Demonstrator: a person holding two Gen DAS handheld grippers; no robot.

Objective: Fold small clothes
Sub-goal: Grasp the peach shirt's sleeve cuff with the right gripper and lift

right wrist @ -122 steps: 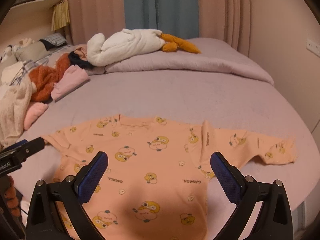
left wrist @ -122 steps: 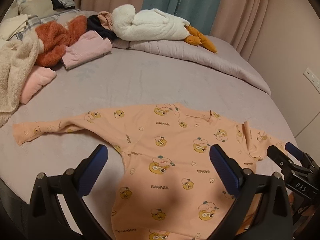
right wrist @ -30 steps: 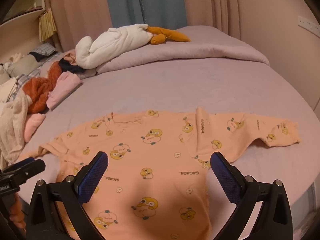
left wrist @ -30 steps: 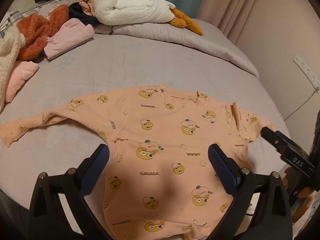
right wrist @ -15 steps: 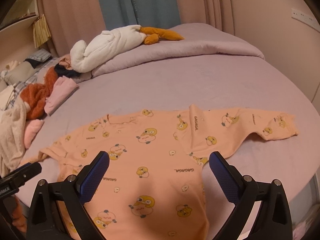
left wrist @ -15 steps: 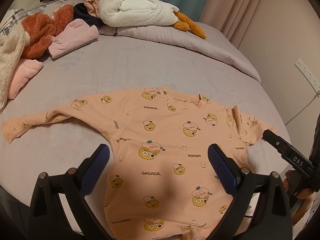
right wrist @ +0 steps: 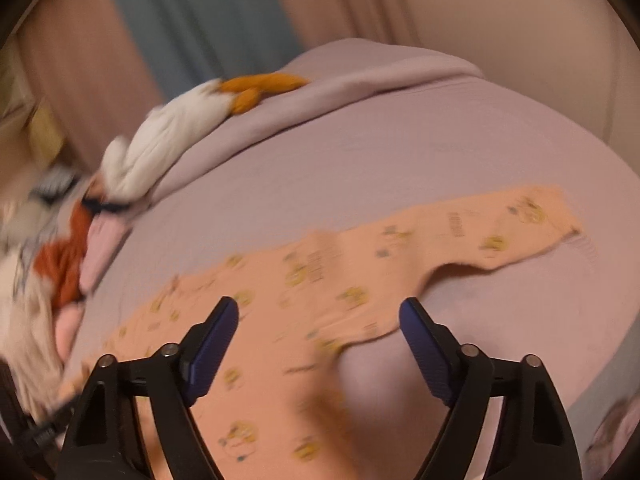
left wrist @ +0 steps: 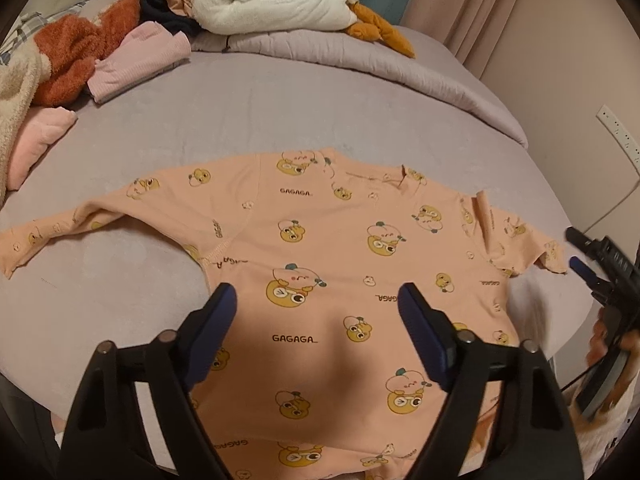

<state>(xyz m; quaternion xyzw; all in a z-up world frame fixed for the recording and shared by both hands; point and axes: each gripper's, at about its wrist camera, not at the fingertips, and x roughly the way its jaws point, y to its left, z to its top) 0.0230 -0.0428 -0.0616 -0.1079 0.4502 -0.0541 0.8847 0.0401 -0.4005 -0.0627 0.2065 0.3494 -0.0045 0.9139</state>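
So both of my grippers have just been narrowing their jaws a bit, and neither has anything between the pads yet, so they're still released, no cloth pinched. My right gripper point(right wrist: 318, 336) has swung over toward the long sleeve on its side, which makes that view pretty smeared compared with half a second ago; my guess is the sleeve fold comes first. The peach long-sleeved cotton top printed with little yellow cartoon faces point(left wrist: 340, 264) lies flat and spread out on the lilac bed point(left wrist: 280, 100), neck away from me. My left gripper point(left wrist: 316, 320) hovers over the middle of the top's body, clear of the fabric as far as I can tell. The right one sits over the armpit area, with the sleeve stretching off to its right.
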